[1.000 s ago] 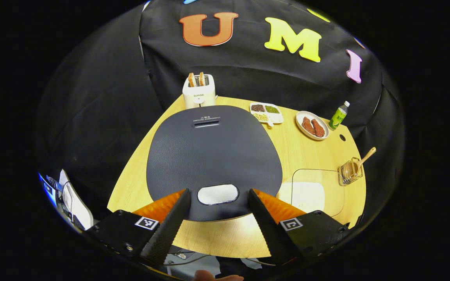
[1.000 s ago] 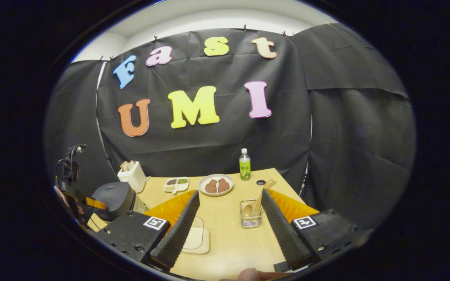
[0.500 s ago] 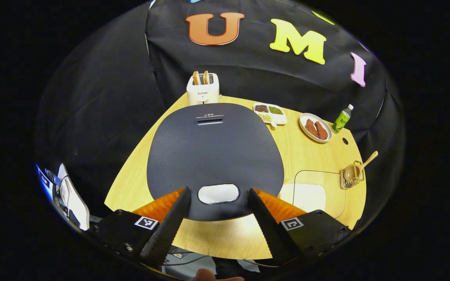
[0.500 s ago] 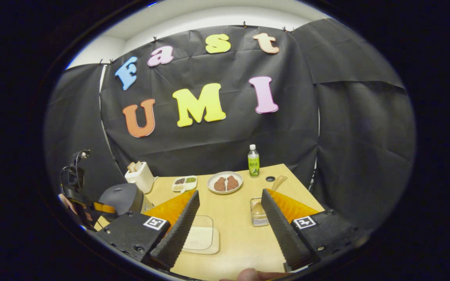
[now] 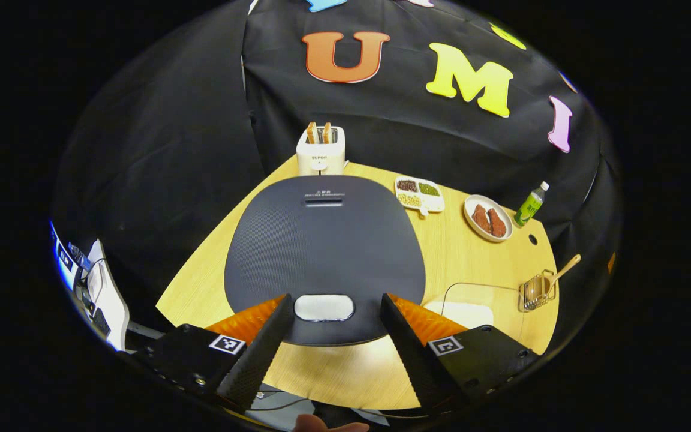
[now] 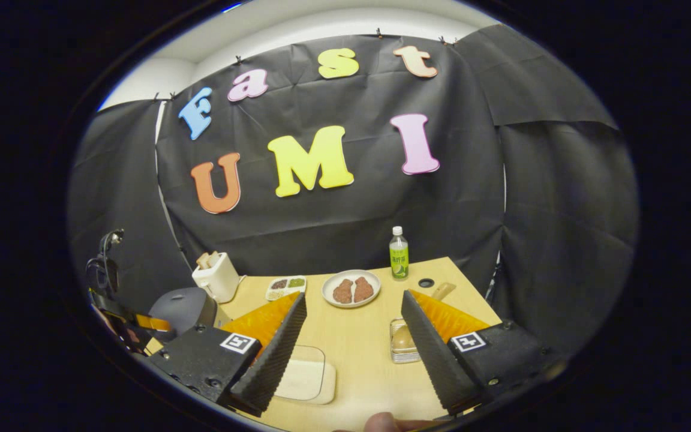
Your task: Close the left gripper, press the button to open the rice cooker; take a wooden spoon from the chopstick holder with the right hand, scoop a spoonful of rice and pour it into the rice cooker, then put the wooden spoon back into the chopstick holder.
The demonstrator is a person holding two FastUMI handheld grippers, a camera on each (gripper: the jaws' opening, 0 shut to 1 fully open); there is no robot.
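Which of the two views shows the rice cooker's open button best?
The left gripper view: the button lies close, between the open fingers of the left gripper, on the shut lid. The right gripper view shows the rice cooker small and sideways at its left edge; I cannot make out the button there.

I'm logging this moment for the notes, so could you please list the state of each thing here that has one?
rice cooker: lid shut
left tool: open, over the button
right tool: open, empty
wooden spoon: in the chopstick holder
toaster: bread up
bottle: capped, upright
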